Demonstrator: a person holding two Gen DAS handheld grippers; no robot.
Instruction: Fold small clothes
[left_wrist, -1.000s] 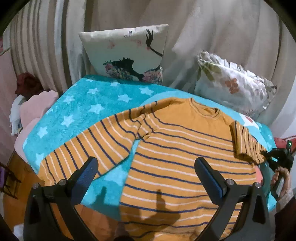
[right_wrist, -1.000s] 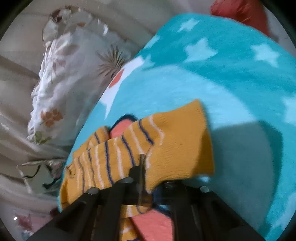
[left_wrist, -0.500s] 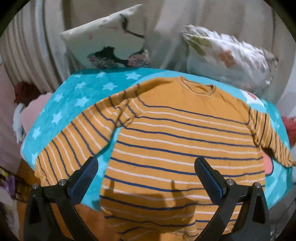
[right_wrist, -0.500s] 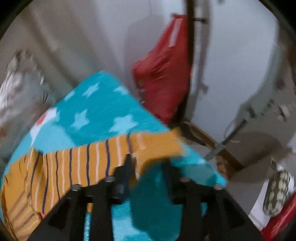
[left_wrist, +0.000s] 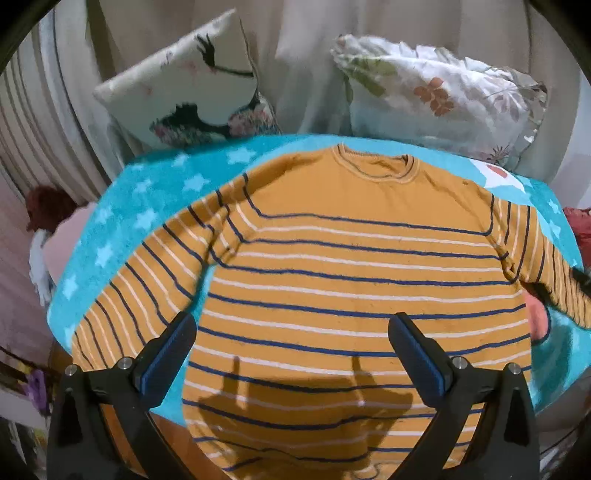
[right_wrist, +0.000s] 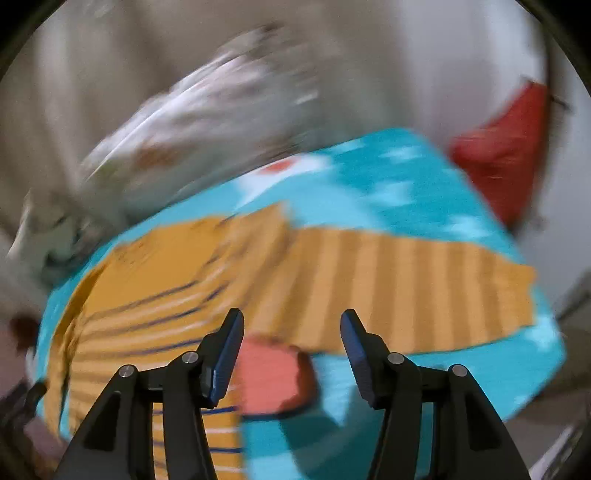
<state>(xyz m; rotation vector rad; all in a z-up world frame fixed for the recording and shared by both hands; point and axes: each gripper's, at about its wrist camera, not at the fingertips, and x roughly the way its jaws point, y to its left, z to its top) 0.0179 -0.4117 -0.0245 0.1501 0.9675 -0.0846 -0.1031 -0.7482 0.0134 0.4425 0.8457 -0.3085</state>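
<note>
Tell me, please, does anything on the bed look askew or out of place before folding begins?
Nothing is damaged or spilled. The striped sweater lies flat and face up on the star blanket, sleeves spread. Its hem hangs past the blanket's near edge. Both grippers are empty; the right gripper is opening.

Right tongs (right_wrist: 291, 332) opening, empty, above striped sweater sleeve (right_wrist: 406, 288).
</note>
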